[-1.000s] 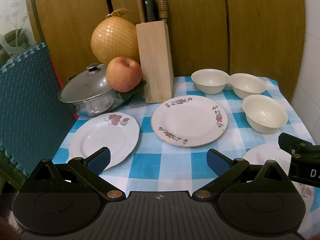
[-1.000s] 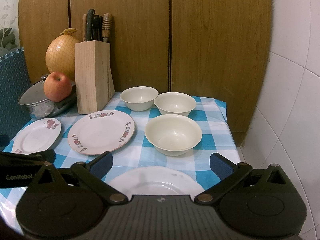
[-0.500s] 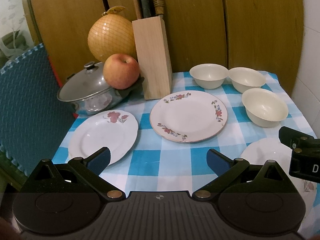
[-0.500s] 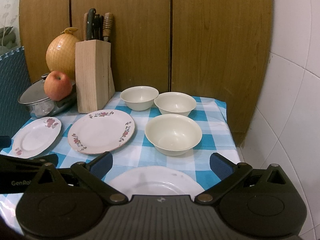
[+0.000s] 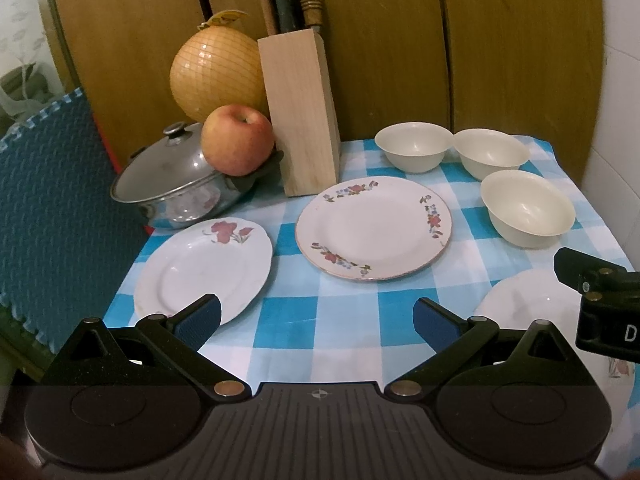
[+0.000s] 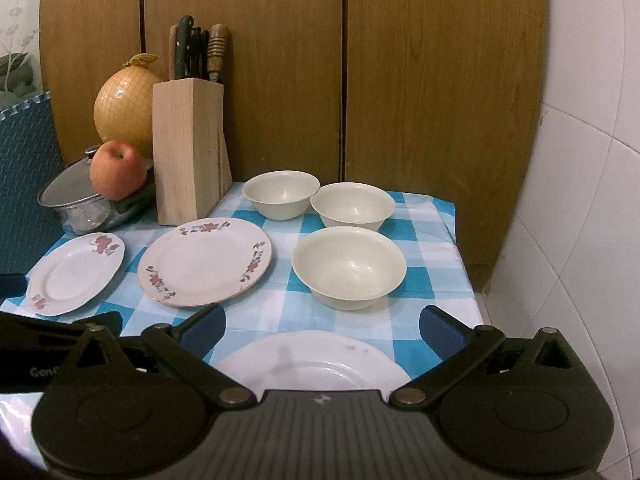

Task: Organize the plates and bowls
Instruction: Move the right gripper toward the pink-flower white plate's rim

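Three plates lie on the blue checked cloth: a small flowered plate (image 5: 204,264) at the left, a large flower-rimmed plate (image 5: 374,228) in the middle, and a white plate (image 6: 316,360) at the near right. Three cream bowls stand at the back right: the near bowl (image 6: 349,266), the far right bowl (image 6: 353,205) and the far left bowl (image 6: 281,193). My left gripper (image 5: 316,316) is open and empty above the cloth, beside the small plate. My right gripper (image 6: 322,326) is open and empty over the far edge of the white plate.
A wooden knife block (image 5: 300,116), a steel pot with lid (image 5: 176,180), an apple (image 5: 237,140) on the pot handle and a netted pomelo (image 5: 214,74) stand at the back left. Wooden doors (image 6: 400,80) stand behind, a tiled wall (image 6: 580,160) at the right, blue foam (image 5: 44,208) at the left.
The left gripper has drawn back and up a little, so the table items sit slightly higher and smaller in its view. The right gripper has barely moved. Both stay open.
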{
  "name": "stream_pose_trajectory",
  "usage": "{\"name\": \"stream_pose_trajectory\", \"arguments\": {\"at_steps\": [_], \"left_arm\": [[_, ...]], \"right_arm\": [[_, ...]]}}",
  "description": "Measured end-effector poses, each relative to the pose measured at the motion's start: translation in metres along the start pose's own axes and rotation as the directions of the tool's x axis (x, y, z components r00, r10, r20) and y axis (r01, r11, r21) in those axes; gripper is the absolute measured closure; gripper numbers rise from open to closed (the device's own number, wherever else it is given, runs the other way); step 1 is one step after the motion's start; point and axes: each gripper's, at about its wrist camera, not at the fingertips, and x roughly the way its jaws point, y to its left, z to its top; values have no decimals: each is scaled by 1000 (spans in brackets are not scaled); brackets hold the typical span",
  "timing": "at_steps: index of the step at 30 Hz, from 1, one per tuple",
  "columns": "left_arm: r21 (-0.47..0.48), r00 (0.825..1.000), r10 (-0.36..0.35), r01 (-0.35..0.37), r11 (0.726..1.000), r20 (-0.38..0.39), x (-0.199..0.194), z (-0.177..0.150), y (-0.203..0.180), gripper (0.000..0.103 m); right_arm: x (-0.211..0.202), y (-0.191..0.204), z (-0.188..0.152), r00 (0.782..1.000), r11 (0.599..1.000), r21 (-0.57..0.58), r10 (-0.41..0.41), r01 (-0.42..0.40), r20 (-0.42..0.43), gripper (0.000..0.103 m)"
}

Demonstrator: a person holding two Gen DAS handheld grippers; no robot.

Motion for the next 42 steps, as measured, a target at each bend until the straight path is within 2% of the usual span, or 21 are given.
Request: {"name": "stream_pose_trajectory", "arguments": {"at_steps": [31,42], "left_arm": [[72,1000,11,-10,997,-14,2,-3,-17,0],[104,998,-1,7,995,-55,8,-5,-26,0]], "right_arm": [[0,-6,-2,1000,1000,7,-9,9,-1,6],[1,-9,-4,1000,1000,4,-20,20,-21,6]]}}
